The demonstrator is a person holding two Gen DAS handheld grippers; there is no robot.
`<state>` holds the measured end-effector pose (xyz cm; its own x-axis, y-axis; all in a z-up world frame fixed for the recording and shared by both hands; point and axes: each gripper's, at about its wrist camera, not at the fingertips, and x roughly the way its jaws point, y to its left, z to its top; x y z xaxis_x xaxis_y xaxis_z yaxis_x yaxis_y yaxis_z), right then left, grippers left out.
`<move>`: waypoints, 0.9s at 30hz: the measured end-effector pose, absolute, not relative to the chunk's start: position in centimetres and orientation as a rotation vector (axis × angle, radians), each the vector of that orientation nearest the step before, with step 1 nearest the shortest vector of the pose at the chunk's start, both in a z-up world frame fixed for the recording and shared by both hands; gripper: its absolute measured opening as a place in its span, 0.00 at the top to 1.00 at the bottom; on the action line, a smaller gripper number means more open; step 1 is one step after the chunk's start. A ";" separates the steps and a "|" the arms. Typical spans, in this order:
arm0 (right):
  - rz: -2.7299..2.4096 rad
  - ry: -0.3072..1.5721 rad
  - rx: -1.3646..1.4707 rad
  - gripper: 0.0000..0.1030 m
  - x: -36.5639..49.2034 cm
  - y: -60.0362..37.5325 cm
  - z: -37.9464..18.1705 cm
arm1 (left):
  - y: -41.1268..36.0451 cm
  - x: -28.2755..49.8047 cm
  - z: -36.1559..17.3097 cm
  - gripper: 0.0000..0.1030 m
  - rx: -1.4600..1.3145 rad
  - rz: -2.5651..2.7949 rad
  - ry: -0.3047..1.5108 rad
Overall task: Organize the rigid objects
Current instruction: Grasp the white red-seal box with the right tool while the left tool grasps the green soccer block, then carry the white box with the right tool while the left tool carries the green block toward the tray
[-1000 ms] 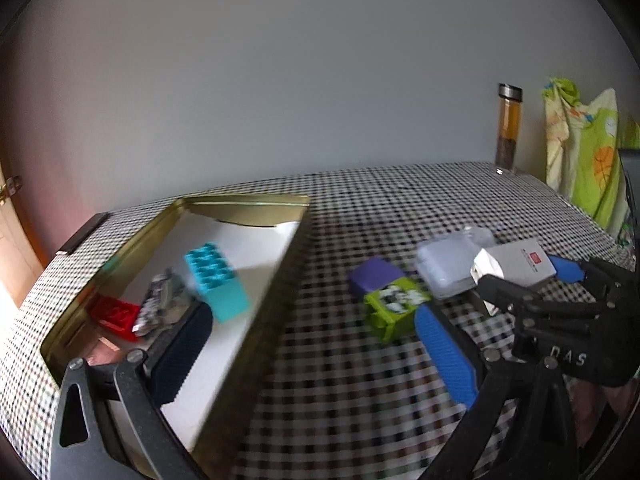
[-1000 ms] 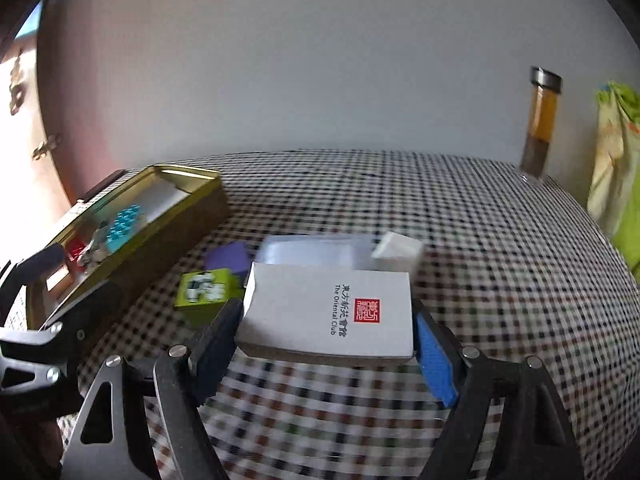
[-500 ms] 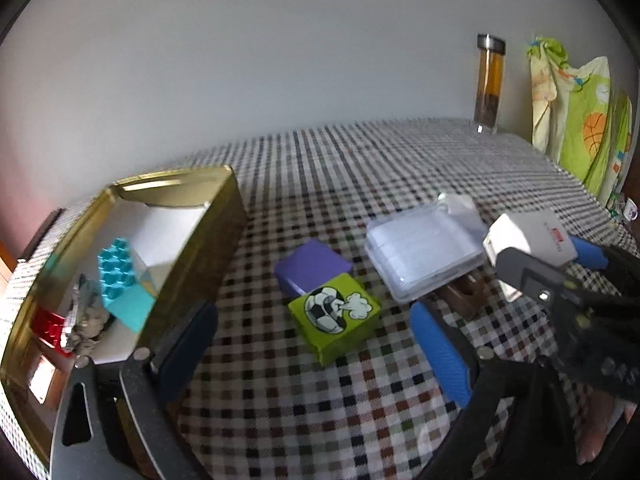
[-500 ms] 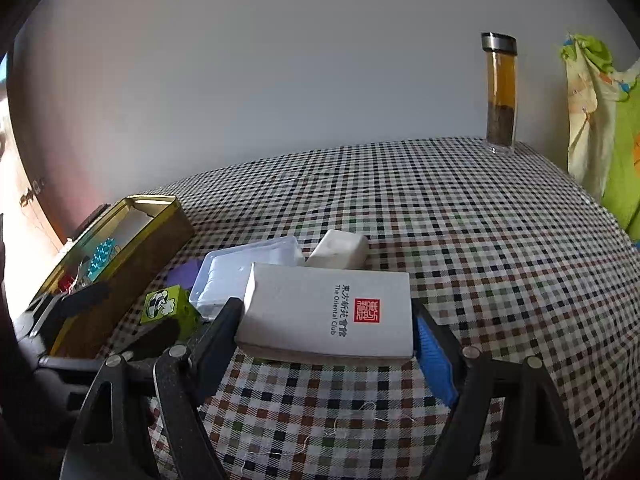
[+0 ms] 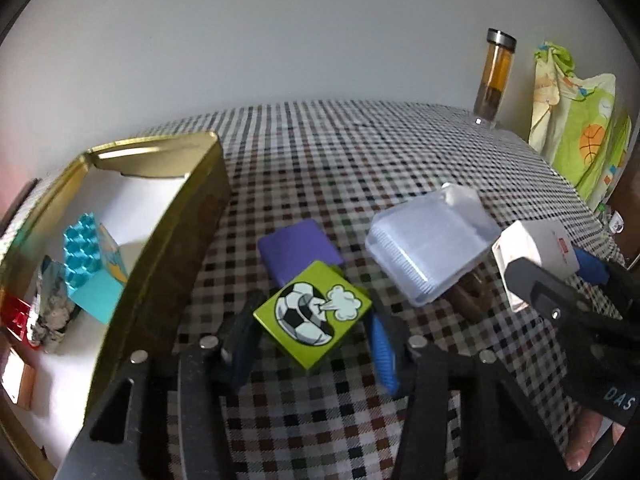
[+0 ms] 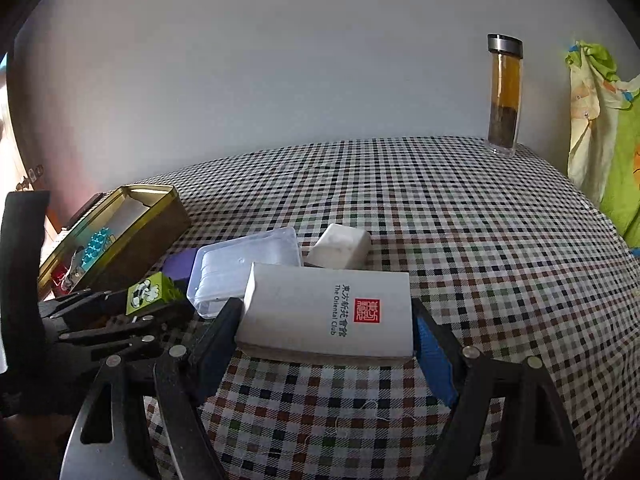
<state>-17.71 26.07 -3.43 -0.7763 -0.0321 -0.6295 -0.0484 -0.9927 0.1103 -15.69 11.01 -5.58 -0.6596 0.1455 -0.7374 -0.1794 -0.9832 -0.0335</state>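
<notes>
On the left, the gold tin [image 5: 188, 216] already holds bricks. Beside it, the left tool [image 5: 312, 344] has just been closing around the green football block [image 5: 314, 314] on the bench [image 5: 340, 152]; its pads flank the block, so lifting into the tin looks next. The right tool [image 6: 326, 332] clamps the white card box [image 6: 328, 312].

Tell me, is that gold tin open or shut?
Open. The gold tin has no lid on it, and both views look straight in at a teal brick, a red brick and its white floor.

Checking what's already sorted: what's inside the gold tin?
Inside the gold tin: a teal studded block, a red brick, a crumpled silvery piece. The near wall hides the rest.
</notes>
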 end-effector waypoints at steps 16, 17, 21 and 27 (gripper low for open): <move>2.959 0.157 -0.981 0.21 -17.0 25.7 -2.8 | 10.6 -14.0 -3.6 0.52 -0.998 2.819 0.087; 2.962 0.154 -0.974 0.21 -17.0 25.7 -2.7 | 10.5 -13.8 -3.5 0.52 -0.981 2.828 0.087; 2.972 0.143 -0.950 0.21 -16.7 25.6 -2.5 | 10.6 -13.4 -3.2 0.52 -0.950 2.850 0.102; 2.991 0.133 -0.912 0.21 -16.3 25.7 -2.3 | 10.5 -12.9 -2.8 0.52 -0.905 2.864 0.089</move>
<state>-16.28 25.66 -2.26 -0.8300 -0.0131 -0.5575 -0.0364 -0.9963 0.0776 -12.92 10.48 -2.82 -0.8100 0.1126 -0.5755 -0.1479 -0.9889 0.0148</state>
